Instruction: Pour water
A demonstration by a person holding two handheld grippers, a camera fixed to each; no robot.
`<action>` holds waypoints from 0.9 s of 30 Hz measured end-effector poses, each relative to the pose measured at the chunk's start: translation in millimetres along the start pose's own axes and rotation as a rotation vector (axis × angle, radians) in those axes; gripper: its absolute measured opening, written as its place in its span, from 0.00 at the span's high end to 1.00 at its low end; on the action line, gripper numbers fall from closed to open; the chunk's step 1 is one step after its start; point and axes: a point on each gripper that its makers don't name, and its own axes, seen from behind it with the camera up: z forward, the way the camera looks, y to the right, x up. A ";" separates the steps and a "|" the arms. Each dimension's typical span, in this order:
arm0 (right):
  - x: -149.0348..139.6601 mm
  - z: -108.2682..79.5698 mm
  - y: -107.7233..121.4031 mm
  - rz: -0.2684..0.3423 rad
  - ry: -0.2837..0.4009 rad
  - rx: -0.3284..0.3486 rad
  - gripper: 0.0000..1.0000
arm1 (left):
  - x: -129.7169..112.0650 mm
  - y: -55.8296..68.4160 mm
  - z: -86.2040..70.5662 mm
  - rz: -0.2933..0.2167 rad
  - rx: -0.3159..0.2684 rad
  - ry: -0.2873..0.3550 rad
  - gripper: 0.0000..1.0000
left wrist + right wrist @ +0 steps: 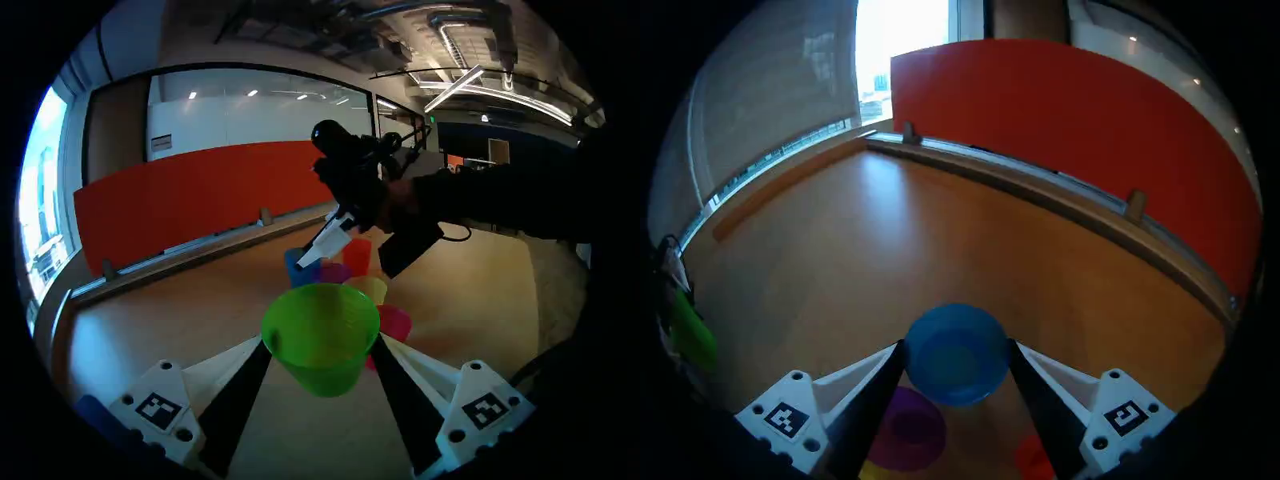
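Above the table (880, 240), the right gripper (955, 346) held the blue cup (954, 360), its jaws closed on both sides of it, over the purple cup (908, 428). The left gripper (322, 342) had its jaws pressed in the same way on the green cup (322, 320), lifted near the yellow cup (368, 286) and the pink cup (394, 322).

We judged that two things could go wrong. The cups looked thin and tapered, so one could slip down between the jaws when tilted. Also, the cups below stood close together, so a stream poured a little aside would fall into the wrong cup or on the table, and a low hand could knock one over.

We could not make out water in either held cup. In the right gripper view the blue cup hid what lay directly under it, and the purple cup was partly cut off at the edge. In the left gripper view the far gripper was dark, and the hand holding it was hard to separate from it.
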 end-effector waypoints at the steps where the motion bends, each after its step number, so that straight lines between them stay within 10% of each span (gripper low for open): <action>1: 2.7 -2.0 -0.5 -0.004 0.016 0.000 0.07 | 0.6 0.0 -0.1 0.001 0.000 0.001 0.14; 27: 50.6 -96.9 -23.0 -0.029 0.335 -0.026 0.07 | 25.3 17.3 -8.7 0.061 0.002 0.036 0.14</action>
